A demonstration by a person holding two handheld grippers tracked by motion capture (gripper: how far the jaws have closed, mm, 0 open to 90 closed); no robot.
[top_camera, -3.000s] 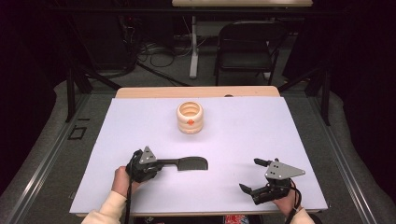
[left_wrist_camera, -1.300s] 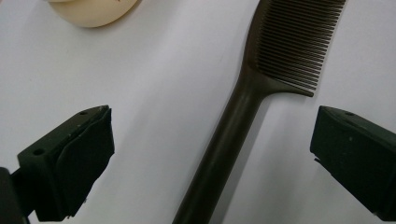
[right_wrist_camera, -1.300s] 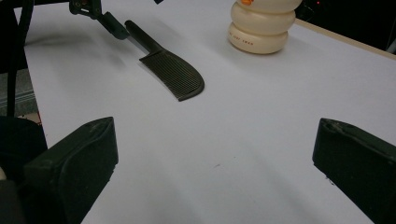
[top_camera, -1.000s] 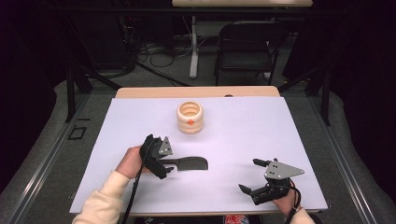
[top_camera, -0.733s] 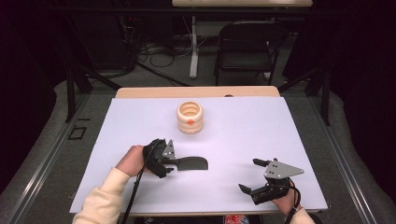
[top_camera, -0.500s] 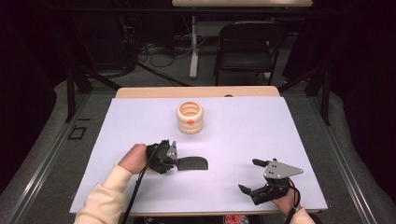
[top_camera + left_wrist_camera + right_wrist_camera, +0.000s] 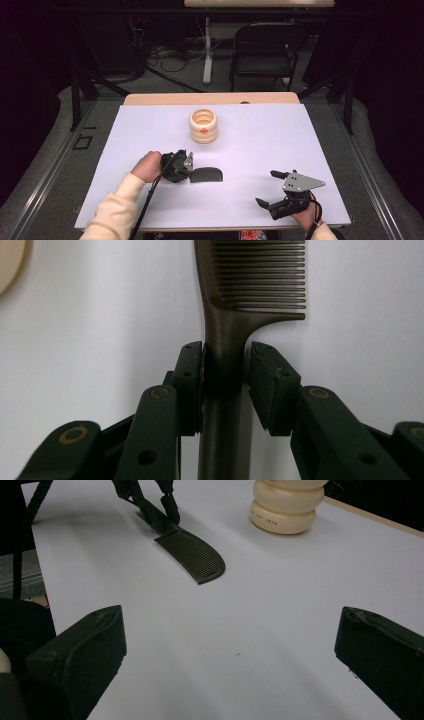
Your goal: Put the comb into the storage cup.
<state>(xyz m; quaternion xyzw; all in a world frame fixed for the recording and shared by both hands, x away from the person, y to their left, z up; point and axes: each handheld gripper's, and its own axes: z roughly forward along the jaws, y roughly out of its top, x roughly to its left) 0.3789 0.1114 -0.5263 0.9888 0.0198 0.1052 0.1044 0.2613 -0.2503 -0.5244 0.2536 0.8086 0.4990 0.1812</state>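
Note:
A dark brown comb (image 7: 207,175) lies flat on the white table (image 7: 280,135), teeth end to the right. My left gripper (image 7: 186,172) is at the comb's handle. In the left gripper view my left gripper (image 7: 227,347) has both pads set against the sides of the handle, below the comb (image 7: 255,280) teeth. My right gripper (image 7: 265,187) rests near the front right edge, open, with nothing between its jaws. The right gripper view looks between the wide-apart jaws of my right gripper (image 7: 230,645) toward the comb (image 7: 192,555).
A cream ribbed cup (image 7: 203,126) with an orange mark stands upright at the middle back of the table; it also appears as the cup (image 7: 285,505) in the right gripper view. A black chair (image 7: 262,47) and cables lie on the floor beyond the table.
My left gripper swung over and lowered onto the comb's handle, and its jaws came in around it. The comb, the cup and my right gripper stayed put.

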